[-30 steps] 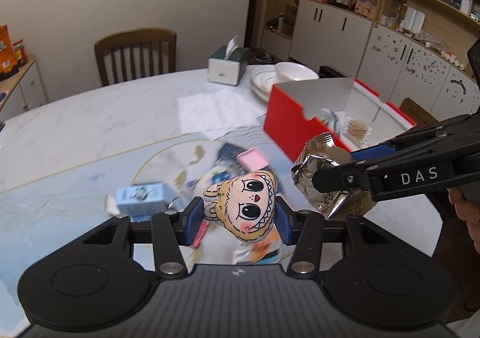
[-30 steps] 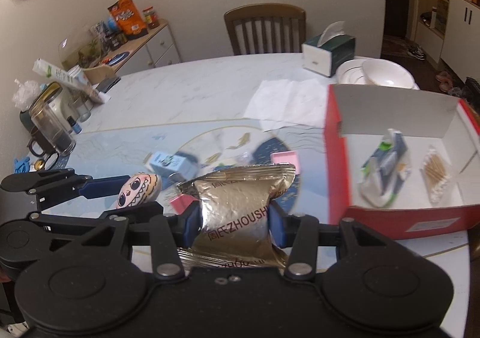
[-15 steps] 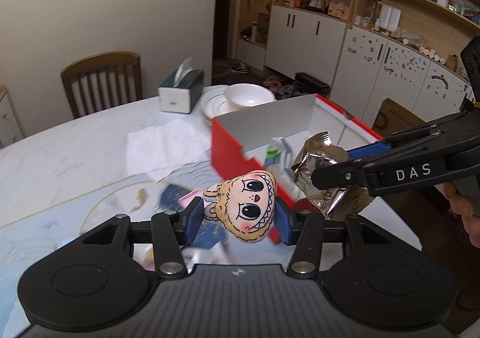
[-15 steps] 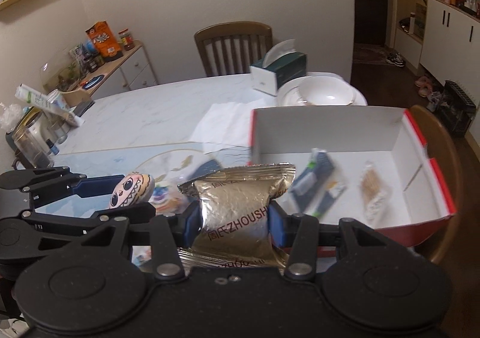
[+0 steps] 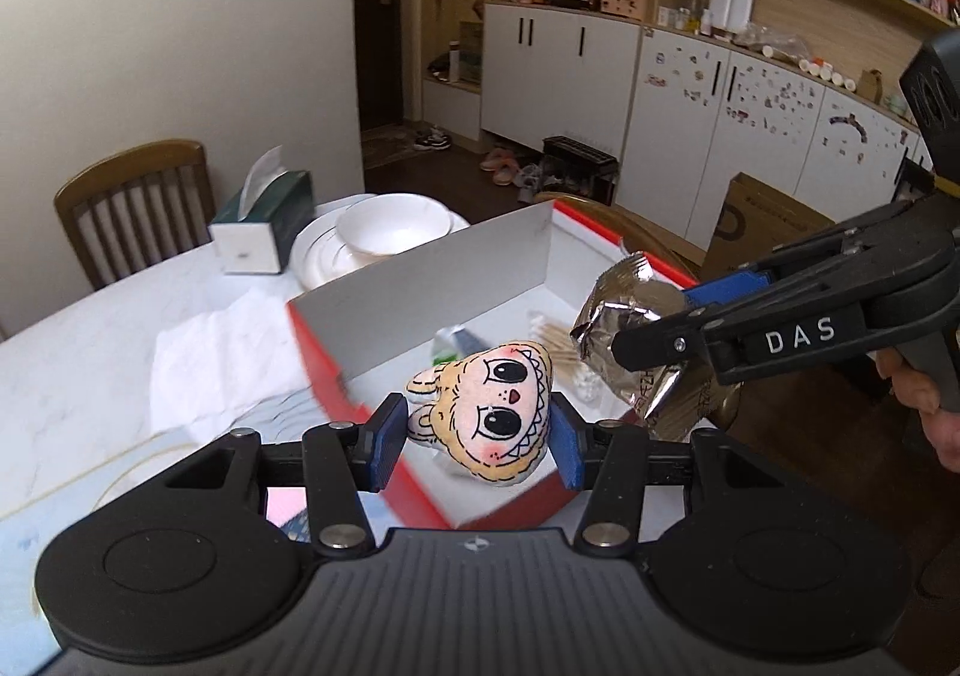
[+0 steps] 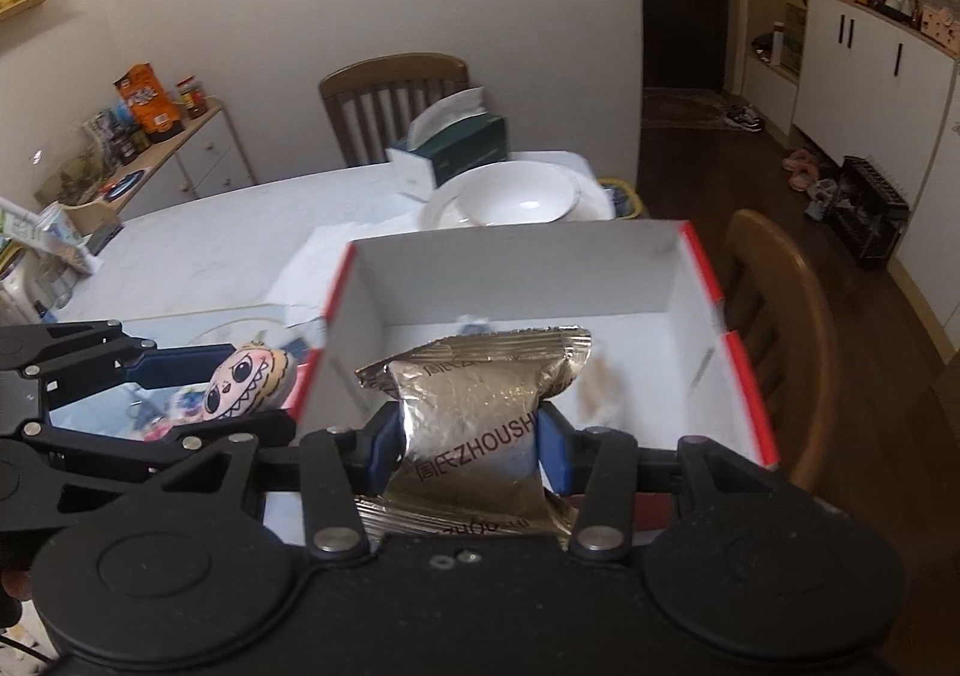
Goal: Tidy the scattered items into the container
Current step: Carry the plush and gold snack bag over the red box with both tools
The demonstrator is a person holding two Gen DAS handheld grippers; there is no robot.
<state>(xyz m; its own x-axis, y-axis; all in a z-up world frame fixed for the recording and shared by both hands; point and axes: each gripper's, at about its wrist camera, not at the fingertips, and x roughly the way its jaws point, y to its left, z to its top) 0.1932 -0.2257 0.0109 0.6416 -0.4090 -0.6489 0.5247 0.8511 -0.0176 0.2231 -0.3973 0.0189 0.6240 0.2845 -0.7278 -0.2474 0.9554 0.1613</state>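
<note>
Over the red box [image 6: 741,370], the left claw [image 5: 477,427] grips a plush face [image 5: 498,415], the right claw [image 6: 468,445] a foil packet [image 6: 474,406]. Cotton swabs [image 5: 555,337] already lie inside; small items remain on the desk [image 6: 198,250].

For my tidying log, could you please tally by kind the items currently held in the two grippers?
Plush toys: 1, the cartoon-faced stuffed plush head in the left gripper.
Snack packets: 1, the crinkled silver foil packet in the right gripper.
Total: 2

Tissue box [image 5: 264,220], bowl [image 5: 393,225], chairs.
</note>
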